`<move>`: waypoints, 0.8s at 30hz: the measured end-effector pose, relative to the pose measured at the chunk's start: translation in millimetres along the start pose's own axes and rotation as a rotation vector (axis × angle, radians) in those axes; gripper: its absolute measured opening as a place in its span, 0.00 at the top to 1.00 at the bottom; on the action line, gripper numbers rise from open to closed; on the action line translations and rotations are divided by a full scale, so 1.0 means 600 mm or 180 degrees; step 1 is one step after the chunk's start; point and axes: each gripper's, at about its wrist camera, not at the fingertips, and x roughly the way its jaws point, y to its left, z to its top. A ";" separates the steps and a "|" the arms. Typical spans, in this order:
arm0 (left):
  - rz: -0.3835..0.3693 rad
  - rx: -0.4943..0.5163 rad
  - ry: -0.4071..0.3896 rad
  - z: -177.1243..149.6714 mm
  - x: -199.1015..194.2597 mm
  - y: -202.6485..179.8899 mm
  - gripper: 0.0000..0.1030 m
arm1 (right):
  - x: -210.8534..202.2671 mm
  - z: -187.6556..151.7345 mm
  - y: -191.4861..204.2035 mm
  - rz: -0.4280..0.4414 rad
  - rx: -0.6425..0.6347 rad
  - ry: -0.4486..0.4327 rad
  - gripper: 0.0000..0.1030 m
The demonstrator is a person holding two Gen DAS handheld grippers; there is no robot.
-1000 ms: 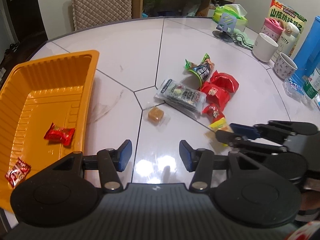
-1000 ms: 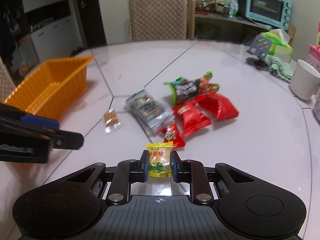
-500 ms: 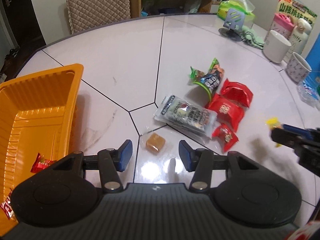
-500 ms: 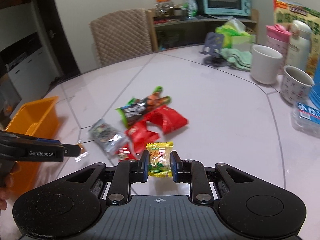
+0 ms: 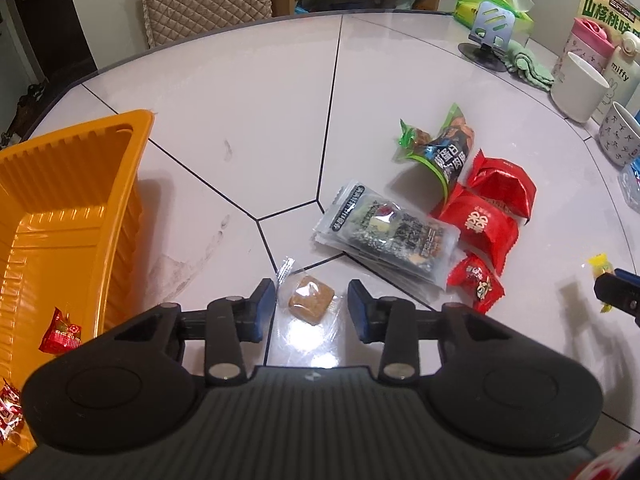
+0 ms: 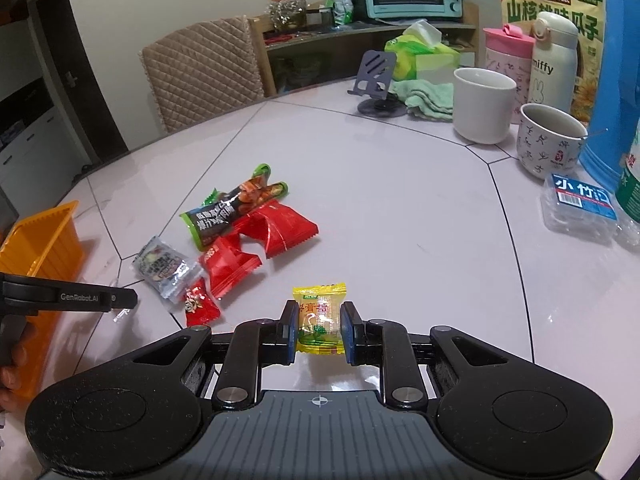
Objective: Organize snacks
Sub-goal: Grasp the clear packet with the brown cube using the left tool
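My left gripper (image 5: 311, 306) is open, its fingers either side of a brown candy in clear wrap (image 5: 311, 299) lying on the table. My right gripper (image 6: 319, 328) is shut on a yellow candy (image 6: 320, 318), held above the table right of the snack pile. The pile holds a grey seaweed pack (image 5: 386, 234), a green-black pack (image 5: 444, 152), two red packs (image 5: 484, 220) and a small red candy (image 5: 476, 282). The orange tray (image 5: 48, 216) at the left holds two red candies (image 5: 60, 332).
Two mugs (image 6: 482, 104), a pink cup and a white flask (image 6: 554, 60), a blue jug, a clear box (image 6: 580, 208), a phone stand (image 6: 374, 84) and a tissue box stand at the table's far right. A chair (image 6: 204, 72) is beyond the table.
My left gripper has moved forward and right, from beside the tray to around the brown candy. My right gripper has carried the yellow candy up and to the right, away from the pile.
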 end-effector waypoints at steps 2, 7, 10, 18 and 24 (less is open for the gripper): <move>-0.0018 -0.0005 0.0004 -0.003 -0.003 0.000 0.67 | -0.001 -0.002 -0.001 -0.0002 0.0007 0.0009 0.78; -0.0093 0.0006 0.0003 -0.017 -0.014 -0.002 0.69 | -0.001 -0.008 0.001 0.0001 0.0013 0.0032 0.78; -0.0138 0.0009 -0.0005 -0.026 -0.025 -0.003 0.73 | -0.002 -0.012 0.003 0.0012 0.0014 0.0046 0.78; -0.0265 -0.0023 0.0087 -0.054 -0.044 -0.001 0.73 | -0.008 -0.019 0.010 0.0045 0.0000 0.0071 0.78; -0.0303 0.0005 0.0058 -0.079 -0.058 -0.003 0.70 | -0.015 -0.028 0.011 0.0051 0.0009 0.0096 0.78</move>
